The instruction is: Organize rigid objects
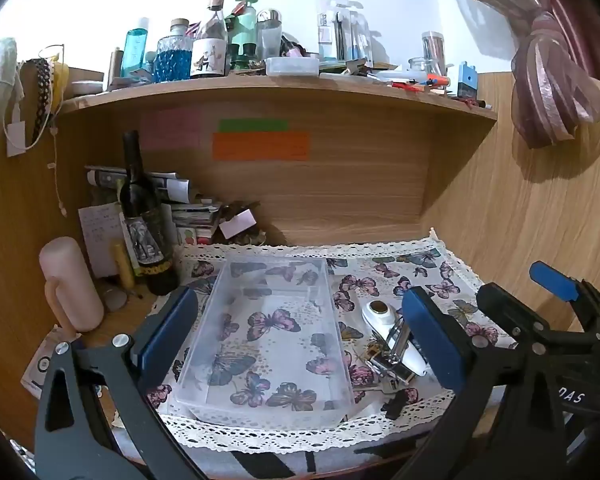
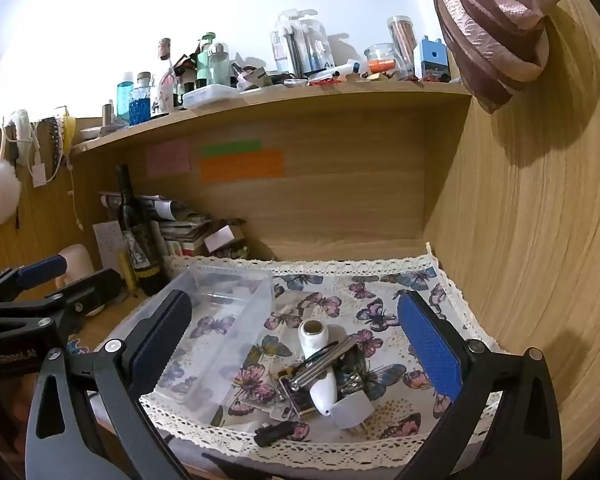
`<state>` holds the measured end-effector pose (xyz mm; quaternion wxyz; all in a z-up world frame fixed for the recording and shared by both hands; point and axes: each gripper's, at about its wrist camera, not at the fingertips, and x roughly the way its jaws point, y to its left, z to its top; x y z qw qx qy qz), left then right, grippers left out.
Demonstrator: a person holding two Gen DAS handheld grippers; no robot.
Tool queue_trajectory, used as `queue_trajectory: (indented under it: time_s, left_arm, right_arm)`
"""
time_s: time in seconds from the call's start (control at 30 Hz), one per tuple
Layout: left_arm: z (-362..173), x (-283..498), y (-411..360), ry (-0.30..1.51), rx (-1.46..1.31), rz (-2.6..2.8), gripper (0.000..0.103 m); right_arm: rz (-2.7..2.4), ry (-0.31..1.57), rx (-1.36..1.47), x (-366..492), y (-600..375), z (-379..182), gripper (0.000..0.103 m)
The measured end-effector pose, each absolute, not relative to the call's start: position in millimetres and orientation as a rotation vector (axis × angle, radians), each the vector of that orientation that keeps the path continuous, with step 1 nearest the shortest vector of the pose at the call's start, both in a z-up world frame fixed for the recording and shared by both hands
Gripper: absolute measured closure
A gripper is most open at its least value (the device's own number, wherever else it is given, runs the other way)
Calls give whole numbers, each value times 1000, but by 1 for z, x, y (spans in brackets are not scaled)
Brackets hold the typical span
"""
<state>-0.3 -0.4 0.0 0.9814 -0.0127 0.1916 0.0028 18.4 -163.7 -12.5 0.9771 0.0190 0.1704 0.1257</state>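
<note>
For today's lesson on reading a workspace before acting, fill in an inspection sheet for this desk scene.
Surface: butterfly-print lace-edged cloth on the wooden desk.
Job's things: clear rectangular plastic bin, nothing in it; right of it, a heap with a white plastic bottle-shaped piece, a metal clip, a small black part.
Clutter: dark wine bottle, pink cylinder, papers, crowded wooden shelf.
Grippers: left tool open over the bin; right tool open over the heap.
Cables: nothing seen.
Surroundings: wood panelling, tied mauve curtain.
</note>
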Motion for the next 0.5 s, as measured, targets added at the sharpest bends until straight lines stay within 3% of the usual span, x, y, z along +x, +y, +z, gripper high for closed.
queue_trajectory:
  time_s: [0.5]
  left_arm:
    - [-3, 8, -2, 385, -43, 3, 0]
  right_arm:
    - [253, 354, 39, 22, -162, -14, 0]
